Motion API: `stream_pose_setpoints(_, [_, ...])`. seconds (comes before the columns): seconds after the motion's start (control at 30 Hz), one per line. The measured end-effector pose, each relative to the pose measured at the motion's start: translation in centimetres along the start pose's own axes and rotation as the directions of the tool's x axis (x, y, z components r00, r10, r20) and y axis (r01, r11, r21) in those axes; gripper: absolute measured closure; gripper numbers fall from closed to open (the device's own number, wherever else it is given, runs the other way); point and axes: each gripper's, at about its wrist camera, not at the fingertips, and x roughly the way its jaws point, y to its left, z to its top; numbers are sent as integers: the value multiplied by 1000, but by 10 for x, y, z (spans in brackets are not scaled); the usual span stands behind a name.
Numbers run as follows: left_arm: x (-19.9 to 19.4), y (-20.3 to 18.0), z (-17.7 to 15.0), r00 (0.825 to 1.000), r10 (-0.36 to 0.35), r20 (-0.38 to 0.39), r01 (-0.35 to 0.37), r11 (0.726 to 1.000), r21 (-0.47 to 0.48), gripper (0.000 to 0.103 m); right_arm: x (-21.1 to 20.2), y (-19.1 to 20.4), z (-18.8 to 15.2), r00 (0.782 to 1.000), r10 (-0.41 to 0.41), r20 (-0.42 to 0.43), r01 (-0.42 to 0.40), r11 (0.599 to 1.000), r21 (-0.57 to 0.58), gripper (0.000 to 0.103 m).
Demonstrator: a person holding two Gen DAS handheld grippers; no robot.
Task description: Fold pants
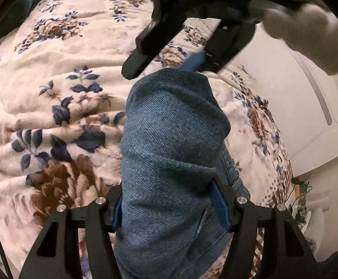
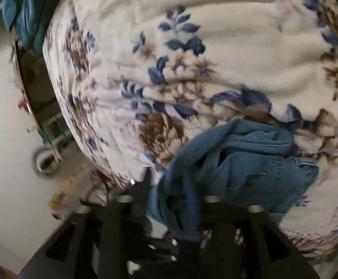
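Note:
Blue denim pants rise as a bunched column off a floral blanket. My left gripper is shut on the lower part of this column, with a blue pad pressing on each side. The right gripper, held by a white-gloved hand, hangs just above the top of the column, its jaws apart and gripping nothing. In the right wrist view the pants lie crumpled on the blanket. A fold drapes between the blurred fingers of the right gripper, and the pads do not press on it.
The bed's edge drops to a pale floor with a round object on it. A teal cloth lies at the far corner. A white cabinet and cables stand beside the bed.

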Motion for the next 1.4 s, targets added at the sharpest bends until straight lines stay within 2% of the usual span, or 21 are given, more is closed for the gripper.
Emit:
stream_pose_setpoints(0.03, [0,0,0,1000,-2,2,2,1000,-1,44,7,5,-4,999,-27,-31,26,999,-29,55])
stream_pose_setpoints(0.07, [0,0,0,1000,-1,1,1,1000,1,44,10,8,-9,998,-63,-21,62,997,-49,78])
stream_pose_setpoints(0.1, [1,0,-1,1000,-2,-3,2,1000,7,44,10,11,-14,996,-89,11,89,994,-67,85])
stream_pose_setpoints(0.13, [1,0,-2,1000,-4,-4,4,1000,11,44,10,12,-17,995,-98,21,99,994,-56,87])
stream_pose_setpoints(0.17, [1,-1,-3,1000,-8,-2,8,1000,16,44,5,10,-20,995,-95,45,96,995,-28,94])
stream_pose_setpoints(0.3, [-1,-4,1,999,-31,10,31,999,19,44,-14,-9,-27,995,-33,91,28,998,64,97])
stream_pose_setpoints(0.4, [0,-5,2,999,-32,18,32,999,16,44,-18,-25,-29,991,61,119,-78,986,144,97])
stream_pose_setpoints(0.53, [0,-1,0,999,-31,11,31,999,-10,44,-12,-17,-25,992,82,99,-85,996,25,93])
stream_pose_setpoints(0.6, [0,1,-3,999,-32,10,32,999,-21,44,-3,-16,-23,993,99,68,-100,995,11,86])
stream_pose_setpoints(0.7, [1,1,-6,1000,-26,3,26,999,-21,44,8,-4,-21,999,34,39,-31,997,-73,76])
stream_pose_setpoints(0.77, [1,1,-8,1000,-25,0,25,1000,-19,44,14,0,-20,1000,3,18,-2,996,-92,75])
stream_pose_setpoints(0.83, [0,2,-9,1000,-28,3,28,999,-25,44,11,5,-23,997,-43,57,50,991,-122,78])
stream_pose_setpoints(0.87, [0,3,-9,1000,-30,2,30,999,-26,44,7,5,-25,995,-49,84,58,992,-115,96])
stream_pose_setpoints(1.03, [-1,2,-4,999,-31,9,31,999,-23,44,-11,4,-27,989,-40,143,53,995,-86,97])
stream_pose_setpoints(1.13, [-3,7,-7,999,-46,15,47,997,-60,44,-18,13,-31,988,-23,152,45,989,-143,96])
stream_pose_setpoints(1.17, [-3,11,-8,998,-52,18,53,996,-78,44,-20,15,-31,987,-23,156,48,987,-156,94])
stream_pose_setpoints(1.23, [-4,21,-10,997,-69,26,71,990,-121,44,-23,14,-33,988,21,150,3,988,-157,76])
stream_pose_setpoints(1.27, [-5,26,-11,996,-79,32,83,986,-146,44,-19,12,-35,990,49,136,-28,988,-151,56])
stream_pose_setpoints(1.3, [-4,29,-11,996,-84,35,88,983,-158,44,-15,12,-36,990,61,127,-42,988,-151,46])
stream_pose_setpoints(1.37, [-4,34,-11,995,-89,40,94,980,-173,44,0,11,-34,994,51,95,-37,988,-148,46])
stream_pose_setpoints(1.4, [-4,35,-11,995,-89,41,95,980,-175,44,6,8,-34,993,54,105,-39,990,-135,59])
